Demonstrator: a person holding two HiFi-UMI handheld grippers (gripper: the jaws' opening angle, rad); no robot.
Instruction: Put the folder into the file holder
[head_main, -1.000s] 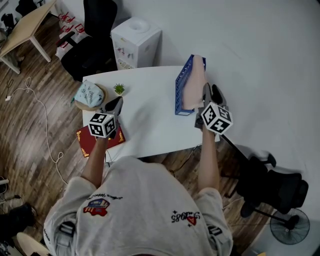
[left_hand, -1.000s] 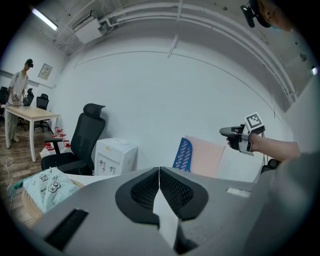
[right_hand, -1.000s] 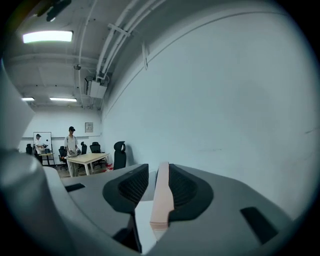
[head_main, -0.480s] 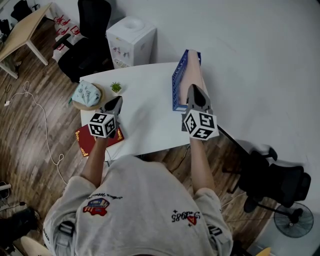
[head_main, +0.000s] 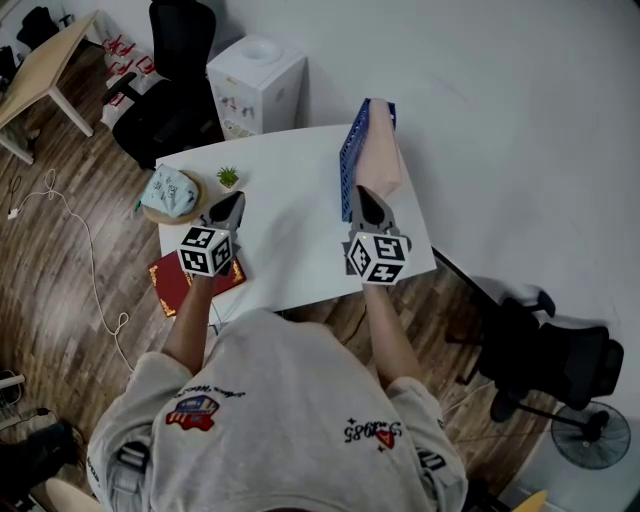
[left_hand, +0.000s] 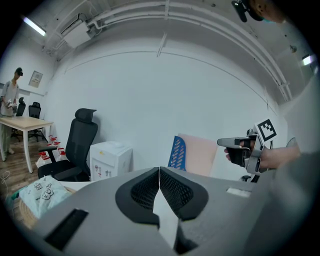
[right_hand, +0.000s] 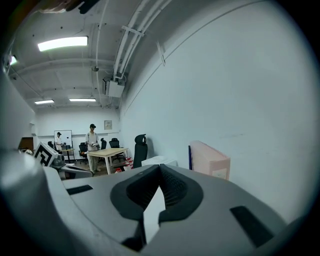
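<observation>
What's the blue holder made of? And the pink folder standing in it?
The blue holder is probably hard plastic: one solid colour, and its side looks like a moulded pattern of slots. The pink folder seems to be matte card or thin plastic, as it stands flat and stiff with no shine. I can't tell which.

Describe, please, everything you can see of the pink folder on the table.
The pink folder is a pale, thick, card-like folder, plain apart from a small lighter patch, perhaps a label, low on its near end in the right gripper view. It stands upright on edge in the blue file holder at the far right of the white table, rising above the holder's perforated side wall. Nothing but the holder appears to touch it.
</observation>
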